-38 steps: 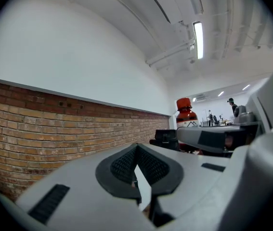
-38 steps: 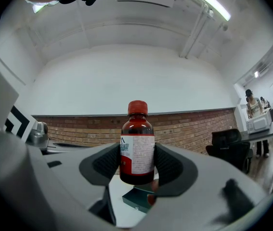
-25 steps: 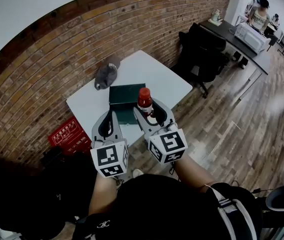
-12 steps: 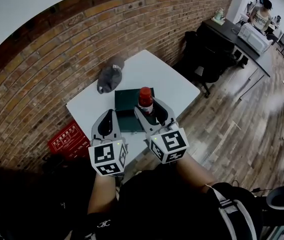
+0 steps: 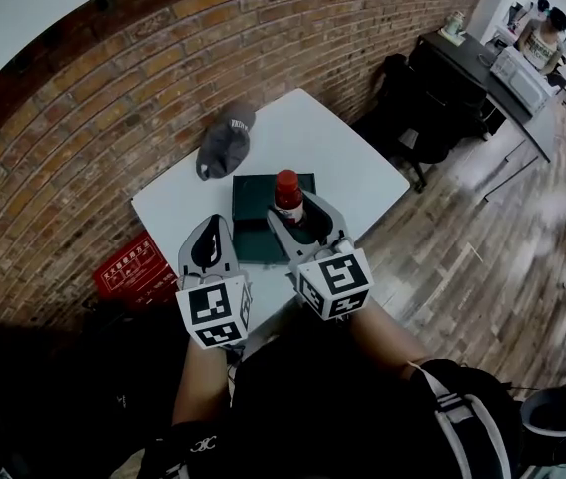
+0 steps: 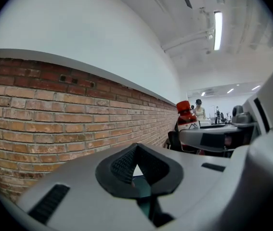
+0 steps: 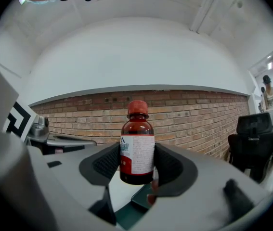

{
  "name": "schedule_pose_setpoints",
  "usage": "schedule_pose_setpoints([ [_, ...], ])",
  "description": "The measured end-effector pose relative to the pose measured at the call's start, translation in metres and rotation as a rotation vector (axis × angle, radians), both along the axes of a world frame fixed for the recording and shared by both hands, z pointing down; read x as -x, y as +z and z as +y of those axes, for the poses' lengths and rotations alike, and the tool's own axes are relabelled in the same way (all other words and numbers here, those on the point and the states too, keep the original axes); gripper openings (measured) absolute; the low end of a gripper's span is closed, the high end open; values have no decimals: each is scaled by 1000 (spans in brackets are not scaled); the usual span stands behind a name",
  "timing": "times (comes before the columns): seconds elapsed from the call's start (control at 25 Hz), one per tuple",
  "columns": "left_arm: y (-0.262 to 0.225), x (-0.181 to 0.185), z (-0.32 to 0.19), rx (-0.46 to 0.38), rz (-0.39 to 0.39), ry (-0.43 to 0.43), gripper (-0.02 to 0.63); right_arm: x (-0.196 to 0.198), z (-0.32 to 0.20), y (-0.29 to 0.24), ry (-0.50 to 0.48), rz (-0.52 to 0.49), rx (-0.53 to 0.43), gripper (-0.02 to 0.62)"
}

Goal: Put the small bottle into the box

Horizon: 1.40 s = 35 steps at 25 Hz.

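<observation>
A cap (image 5: pixel 225 140) sits just beyond the box (image 5: pixel 253 203), bare table (image 5: pixel 347 168) to its right.

Head view steeply down; gripper views share small bottle (image 7: pixel 137 146).

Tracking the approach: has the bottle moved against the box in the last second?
Yes. In the head view the bottle in the right gripper moved left over the box, inward from its right edge.

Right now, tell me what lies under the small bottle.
The small bottle, clamped in the right tool, hangs over the white table and an edge of the green box. The tool covers part of the box.
</observation>
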<state>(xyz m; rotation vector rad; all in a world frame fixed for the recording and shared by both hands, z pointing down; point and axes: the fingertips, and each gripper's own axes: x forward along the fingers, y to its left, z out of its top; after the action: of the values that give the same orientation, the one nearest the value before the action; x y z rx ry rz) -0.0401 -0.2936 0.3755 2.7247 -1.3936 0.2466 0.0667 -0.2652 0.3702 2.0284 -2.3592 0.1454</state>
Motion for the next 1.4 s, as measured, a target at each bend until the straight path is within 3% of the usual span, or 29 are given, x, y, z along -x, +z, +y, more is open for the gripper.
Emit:
schedule_pose_setpoints([
  [0.6, 33, -31, -44, 52, -53, -94, 8, -50, -44, 40, -104, 34, 95, 215],
  [1.4, 78, 1, -38, 160, -109, -243, 8, -16, -52, 144, -362, 180, 348, 215],
])
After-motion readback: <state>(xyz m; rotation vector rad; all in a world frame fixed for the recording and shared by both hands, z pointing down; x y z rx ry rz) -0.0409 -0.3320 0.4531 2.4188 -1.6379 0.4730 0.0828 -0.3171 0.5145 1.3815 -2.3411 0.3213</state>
